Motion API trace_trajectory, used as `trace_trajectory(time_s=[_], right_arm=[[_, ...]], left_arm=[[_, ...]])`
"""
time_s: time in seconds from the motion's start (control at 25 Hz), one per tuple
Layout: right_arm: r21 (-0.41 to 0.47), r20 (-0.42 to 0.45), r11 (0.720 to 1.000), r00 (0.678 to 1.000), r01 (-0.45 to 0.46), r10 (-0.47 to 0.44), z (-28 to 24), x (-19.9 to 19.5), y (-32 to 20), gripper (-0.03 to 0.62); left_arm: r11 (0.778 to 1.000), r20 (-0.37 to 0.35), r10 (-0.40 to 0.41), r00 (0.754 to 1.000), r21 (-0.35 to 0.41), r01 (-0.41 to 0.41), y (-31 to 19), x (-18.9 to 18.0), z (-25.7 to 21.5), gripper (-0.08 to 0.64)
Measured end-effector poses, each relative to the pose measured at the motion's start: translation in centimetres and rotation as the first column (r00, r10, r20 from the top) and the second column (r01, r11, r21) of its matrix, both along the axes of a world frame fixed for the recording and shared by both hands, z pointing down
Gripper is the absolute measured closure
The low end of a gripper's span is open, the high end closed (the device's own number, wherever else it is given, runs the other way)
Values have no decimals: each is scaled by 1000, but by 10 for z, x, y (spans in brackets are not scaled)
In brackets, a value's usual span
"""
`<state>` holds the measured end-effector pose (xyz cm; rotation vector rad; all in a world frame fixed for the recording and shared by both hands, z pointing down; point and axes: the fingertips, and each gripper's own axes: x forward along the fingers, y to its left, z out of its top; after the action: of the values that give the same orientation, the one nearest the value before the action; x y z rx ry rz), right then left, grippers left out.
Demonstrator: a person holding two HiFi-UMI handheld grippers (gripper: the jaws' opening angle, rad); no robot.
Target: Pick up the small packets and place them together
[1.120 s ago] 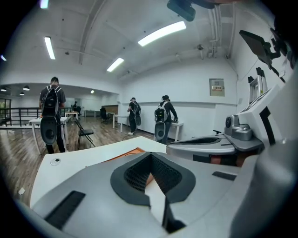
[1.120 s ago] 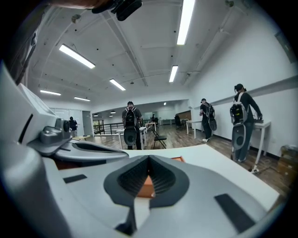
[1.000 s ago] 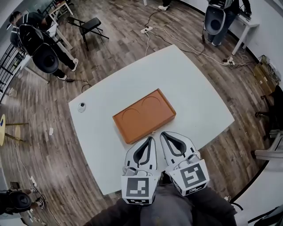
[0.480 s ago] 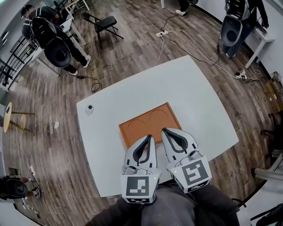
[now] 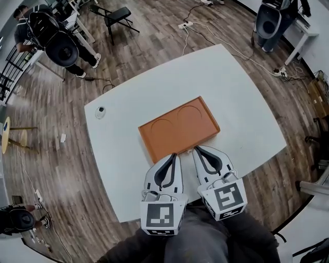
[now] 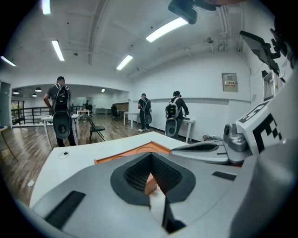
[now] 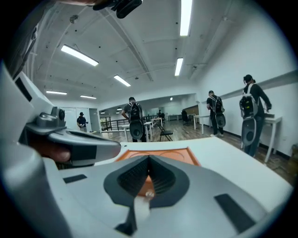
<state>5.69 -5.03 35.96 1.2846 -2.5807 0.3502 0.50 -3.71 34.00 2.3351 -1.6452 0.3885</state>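
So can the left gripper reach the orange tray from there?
Probably yes. The left gripper points straight at the orange tray, right by its near edge, and nothing stands between them. Its jaws are shut, so they would have to open to grab it.

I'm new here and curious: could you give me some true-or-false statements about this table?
1. The orange tray has two round hollows. True.
2. The left gripper's fingers stand wide apart. False: they are together, like the right gripper's.
3. A small round white object lies on the white table, left of the tray. True.
4. The folding chair stands on the table. False: it stands on the floor beyond it.
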Motion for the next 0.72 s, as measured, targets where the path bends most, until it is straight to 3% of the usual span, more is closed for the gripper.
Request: trace_trajectory(time_s=[0.28,0.64,0.72], right_arm=[[-124,-22,992,1000,14,-17,64,-5,35,588],[-138,-37,990,999,-21,16,74,4,25,588],[-146,-49,989,999,-28,21,80,3,22,564]], left_arm=[[998,-15,15,1000,-62,-16,17,5,38,563],[998,-9,22,1000,-57,-23,12,7,35,563],[998,-5,31,1000,-51,-31,9,6,35,563]])
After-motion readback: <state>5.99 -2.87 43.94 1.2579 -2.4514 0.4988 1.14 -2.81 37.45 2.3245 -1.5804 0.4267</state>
